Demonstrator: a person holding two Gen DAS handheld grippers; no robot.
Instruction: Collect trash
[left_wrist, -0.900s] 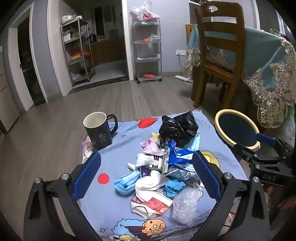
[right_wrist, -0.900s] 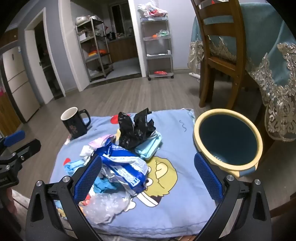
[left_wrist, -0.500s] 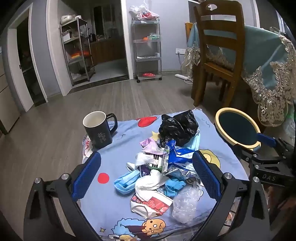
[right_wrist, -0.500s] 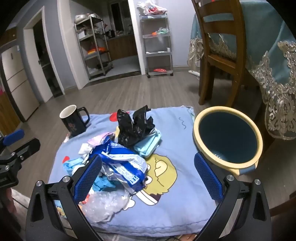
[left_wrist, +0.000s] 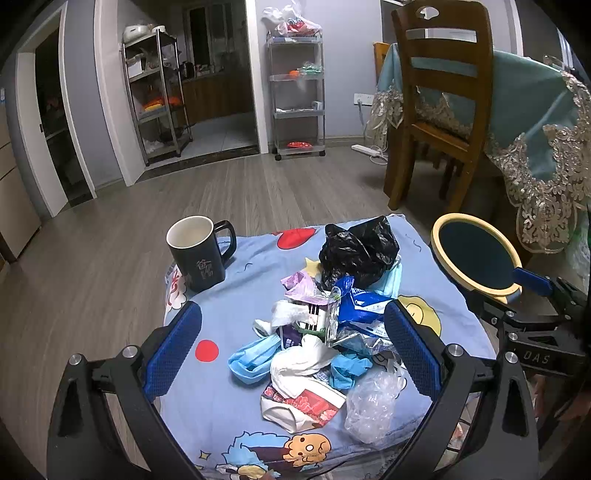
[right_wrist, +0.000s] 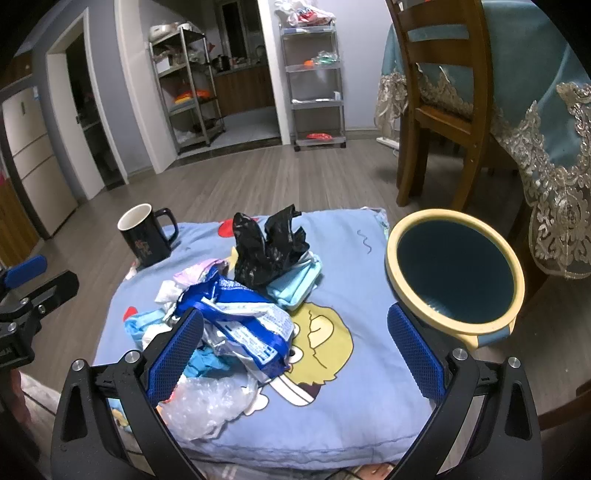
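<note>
Over the last second almost nothing changed: you held both claws in much the same place above the near edge of the cartoon-print cushion (left_wrist: 236, 266), and nothing in the trash pile shifted. By my reading, the collecting had not begun.

At the cushion's far left corner the black mug (left_wrist: 197, 253) stood upright, apart from the rubbish. Your left claw (left_wrist: 293, 350) hung with its blue pads spread as wide as they went, holding nothing; the blue face mask (left_wrist: 253, 356), the white tissue (left_wrist: 306, 363) and the clear plastic wrap (left_wrist: 373, 404) lay between and below them, untouched. Further along the pile, the blue snack wrapper (right_wrist: 240, 317) sat beside the crumpled black plastic bag (right_wrist: 267, 249) toward the far edge. Your right claw (right_wrist: 295, 354) was equally wide open and empty, its left pad over the wrapper's near end. The yellow-rimmed bin (right_wrist: 454, 267) stood just off the cushion's right edge, seemingly empty, so every piece was still to go in.
</note>
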